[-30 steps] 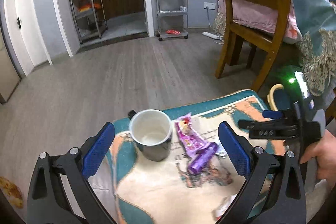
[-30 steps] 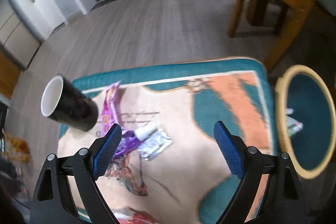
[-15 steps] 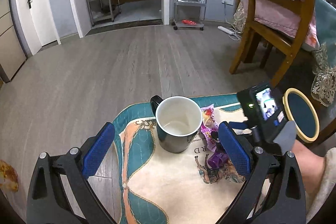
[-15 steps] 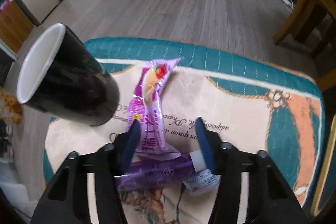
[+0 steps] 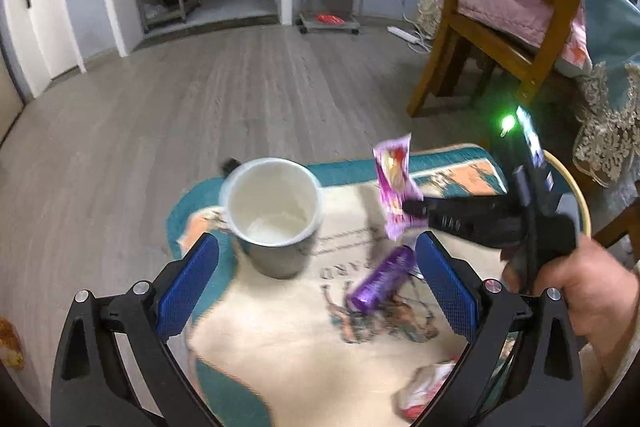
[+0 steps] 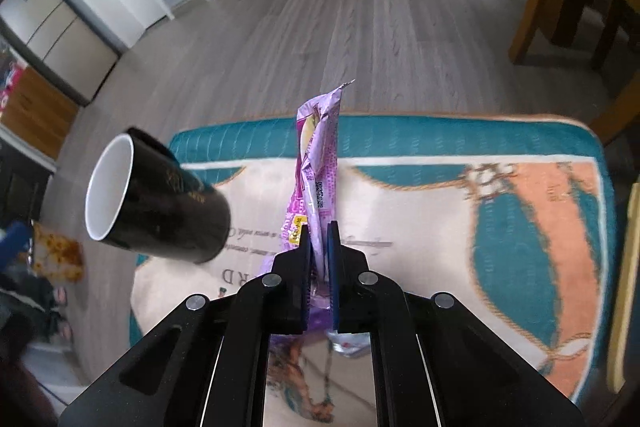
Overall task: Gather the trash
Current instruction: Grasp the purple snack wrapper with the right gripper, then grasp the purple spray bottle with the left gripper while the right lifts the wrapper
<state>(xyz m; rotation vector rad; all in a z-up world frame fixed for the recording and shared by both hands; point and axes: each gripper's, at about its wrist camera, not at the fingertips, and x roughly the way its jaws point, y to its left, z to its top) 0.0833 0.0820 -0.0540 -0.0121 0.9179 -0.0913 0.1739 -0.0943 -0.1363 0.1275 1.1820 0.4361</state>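
Note:
My right gripper (image 6: 319,239) is shut on a pink-purple snack wrapper (image 6: 316,163) and holds it up above the patterned mat (image 6: 440,211). In the left wrist view the right gripper (image 5: 412,207) holds the wrapper (image 5: 394,187) right of the black mug (image 5: 274,215). My left gripper (image 5: 316,283) is open and empty, low over the mat (image 5: 280,347), with the mug between its fingers' far ends. A purple tube (image 5: 382,281) lies on the mat near its right finger. A red-white wrapper (image 5: 424,393) lies at the mat's near right.
The black mug (image 6: 160,203) stands at the mat's left. A round yellow-rimmed bin (image 5: 576,187) sits right of the mat, its rim also in the right wrist view (image 6: 632,259). A wooden chair (image 5: 492,27) stands at the back right. Wood floor surrounds the mat.
My right gripper closed on the pink-purple wrapper and lifted it off the mat. The left gripper shifted slightly; the mug stays in place.

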